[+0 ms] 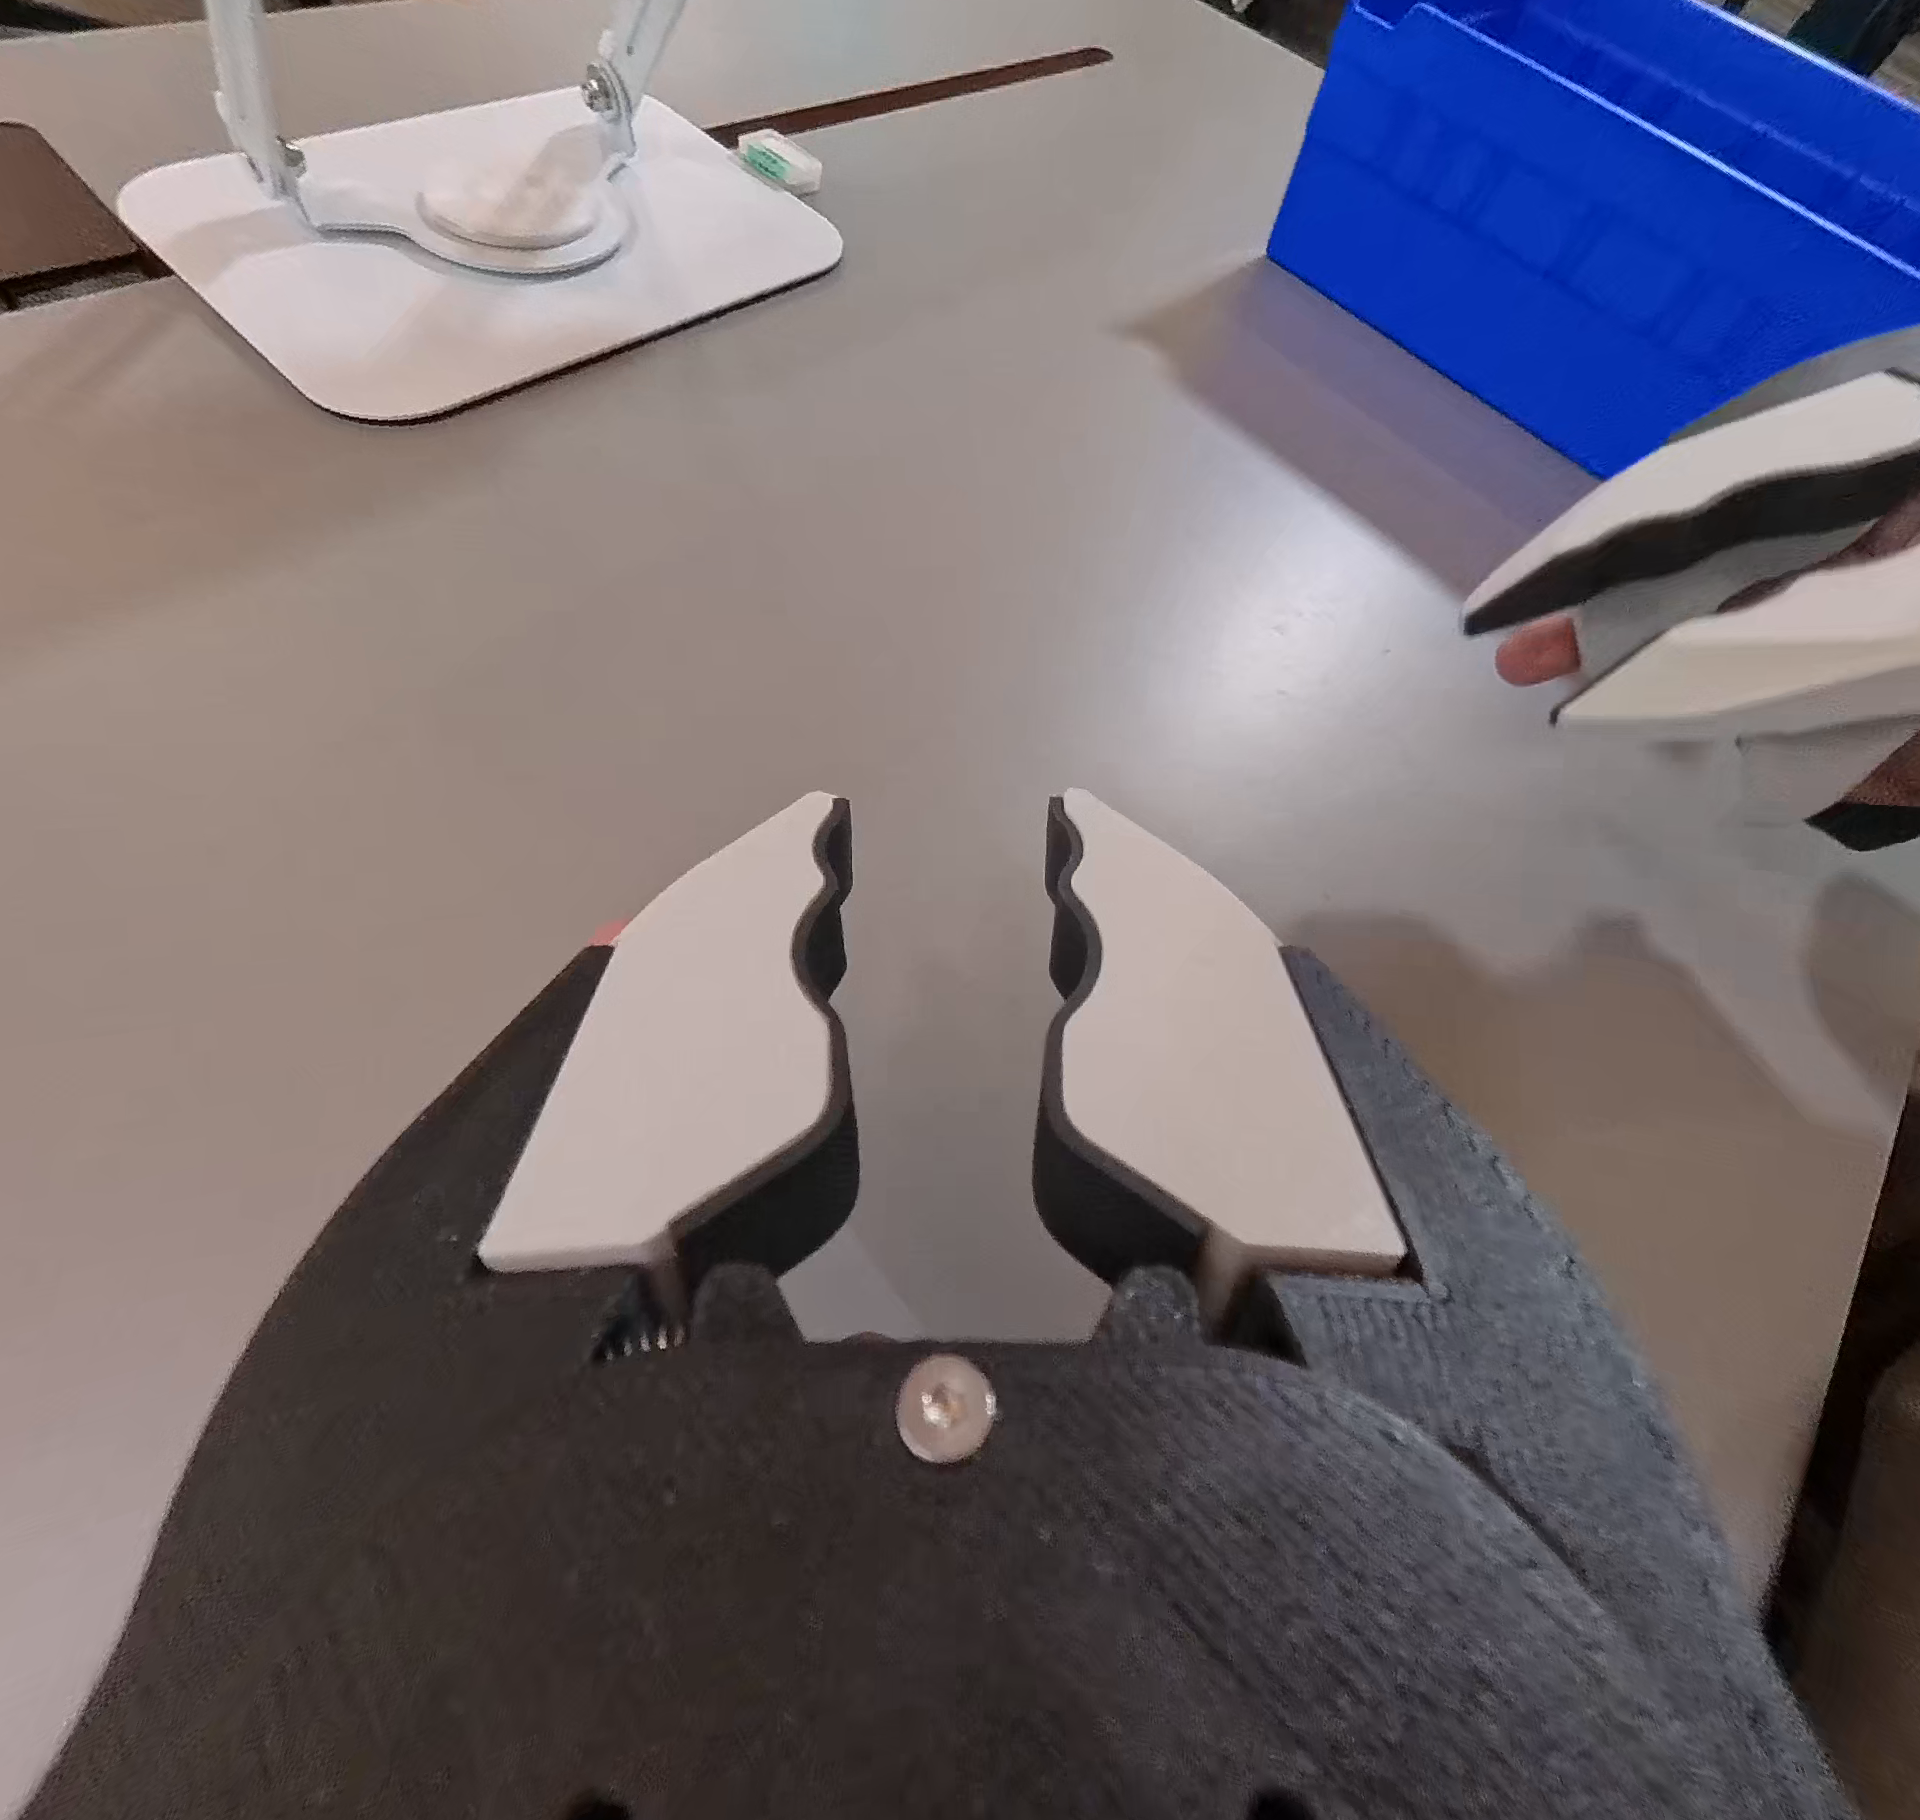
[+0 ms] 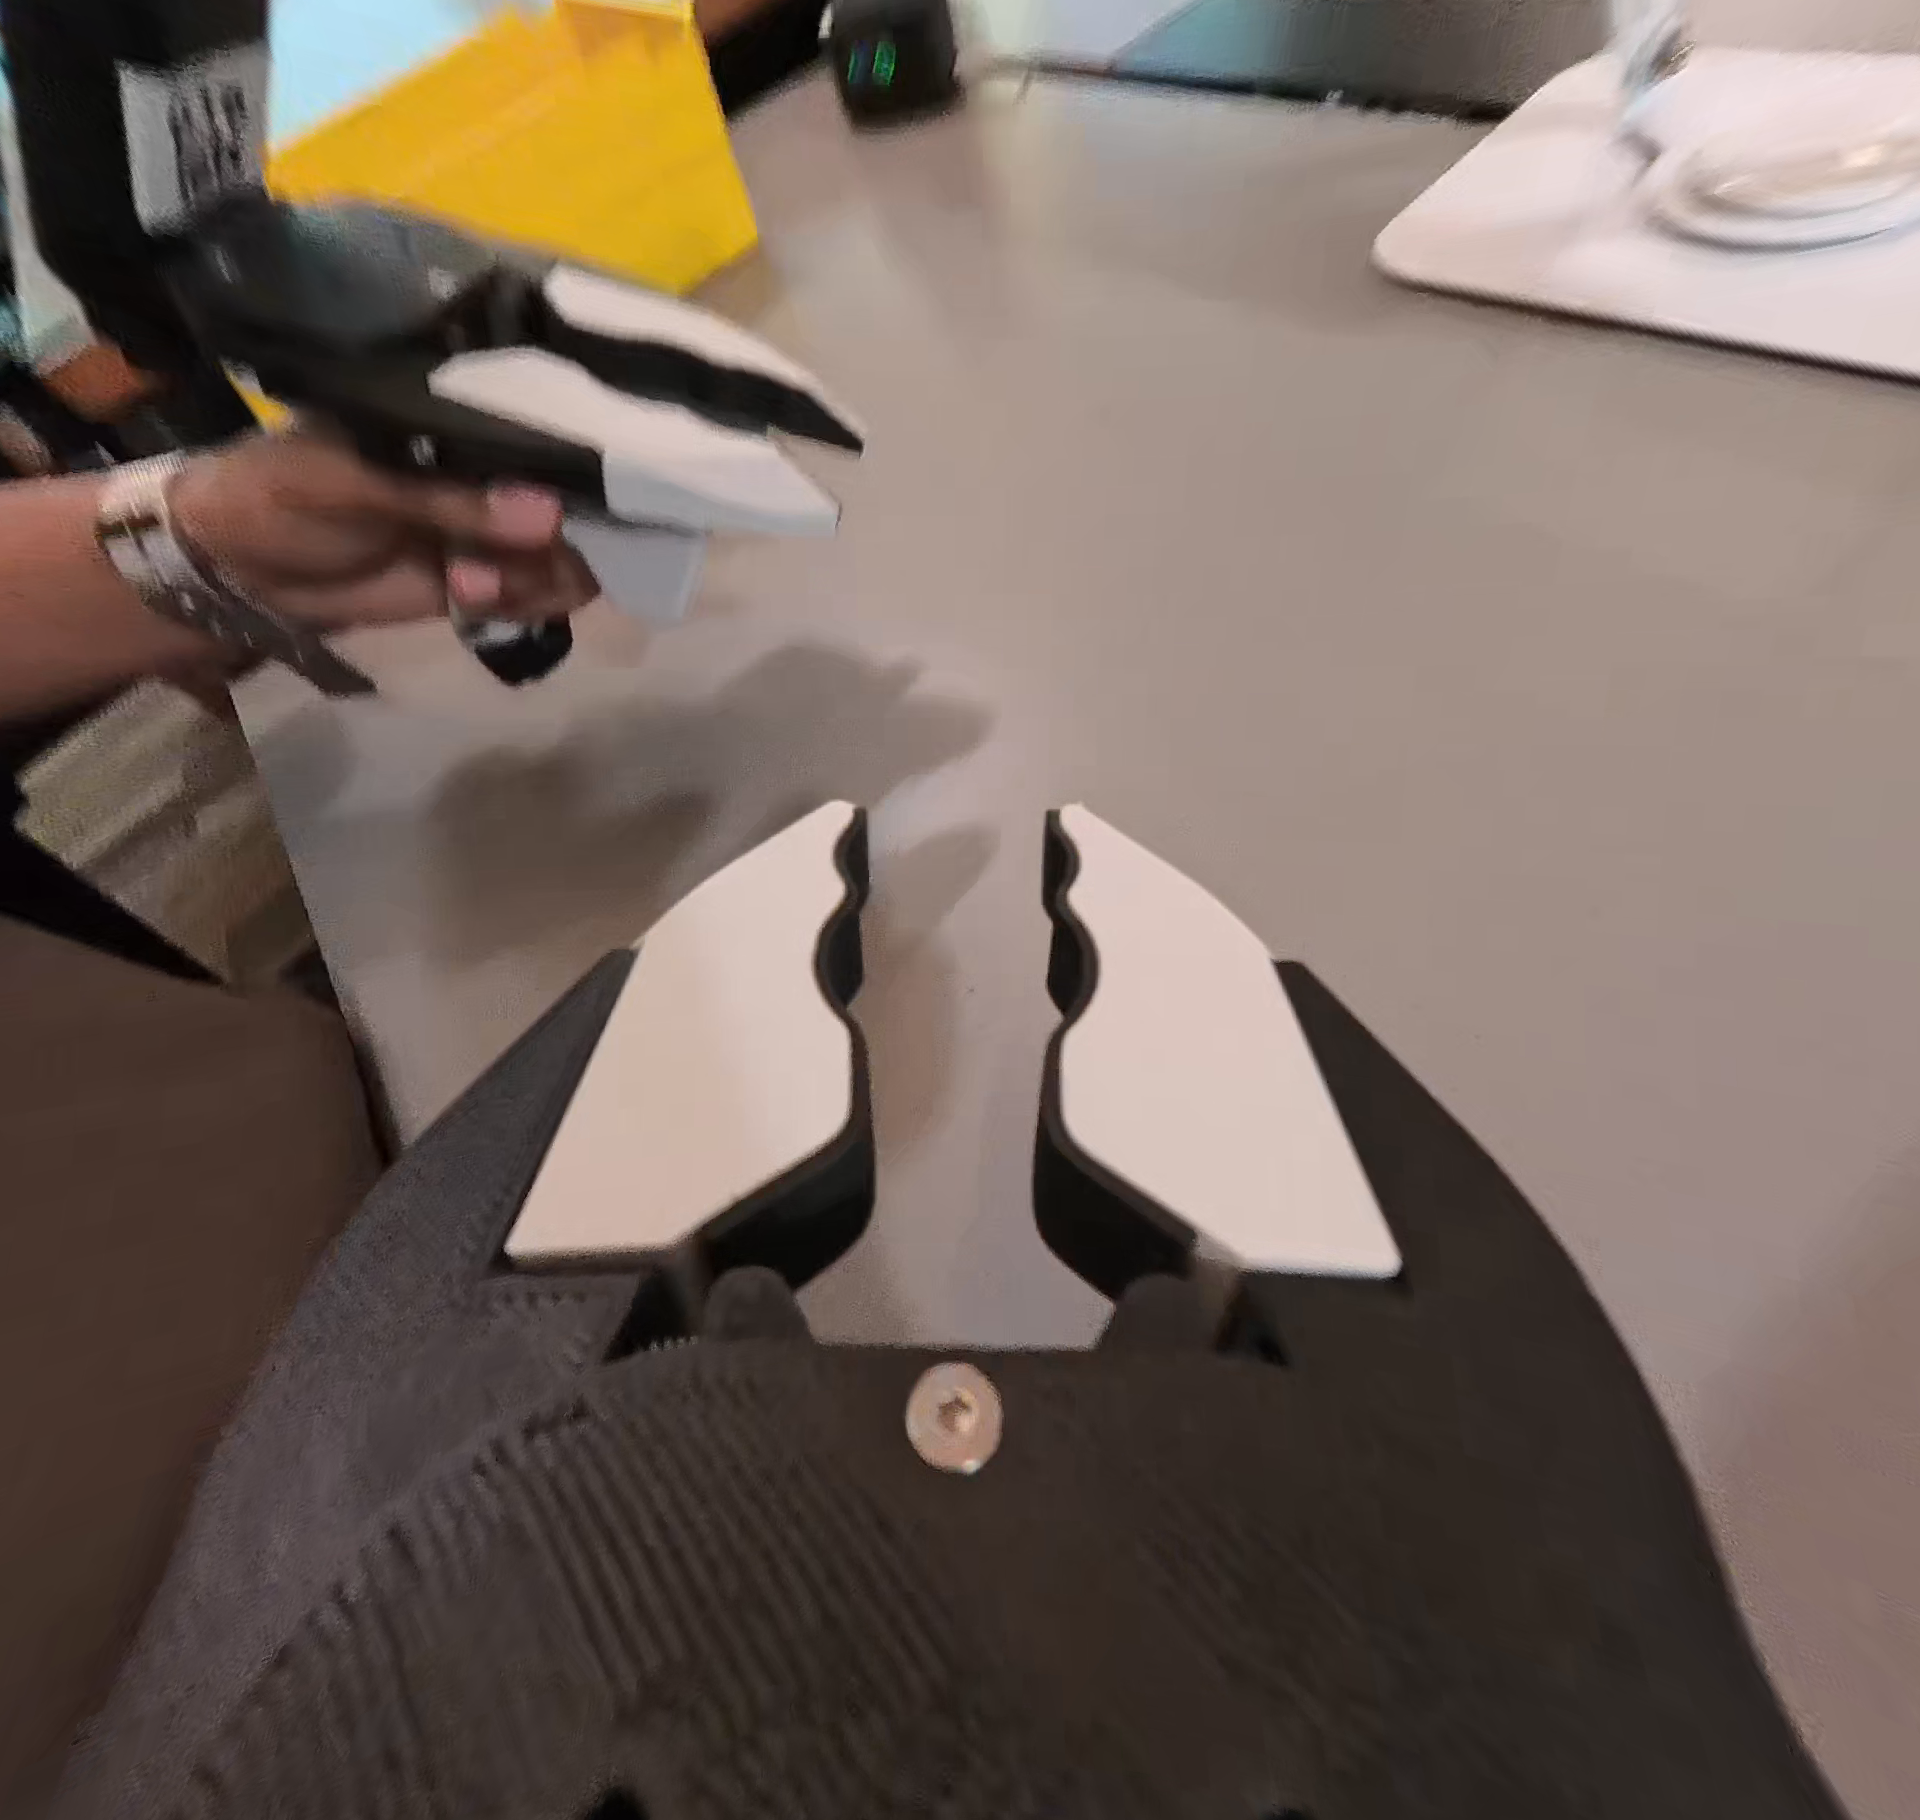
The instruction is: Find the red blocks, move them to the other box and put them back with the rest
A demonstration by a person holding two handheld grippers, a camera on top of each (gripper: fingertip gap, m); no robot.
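Note:
My left gripper (image 1: 948,804) is open and empty, low over the grey table (image 1: 831,544). A small red sliver (image 1: 608,931) peeks out beside its left finger; I cannot tell what it is. A blue box (image 1: 1558,212) stands at the far right; its inside is hidden. My right gripper (image 2: 951,820) is open and empty above the table near its left edge. It also shows in the left wrist view (image 1: 1517,669), at the right, in front of the blue box. A yellow box (image 2: 540,139) stands at the far left behind the hand-held left gripper (image 2: 844,482). No red blocks are clearly visible.
A white stand base (image 1: 468,264) with two white arms sits at the far left of the table, and also shows in the right wrist view (image 2: 1662,243). A small white-green part (image 1: 781,160) lies beside it. A black device (image 2: 894,35) stands at the back.

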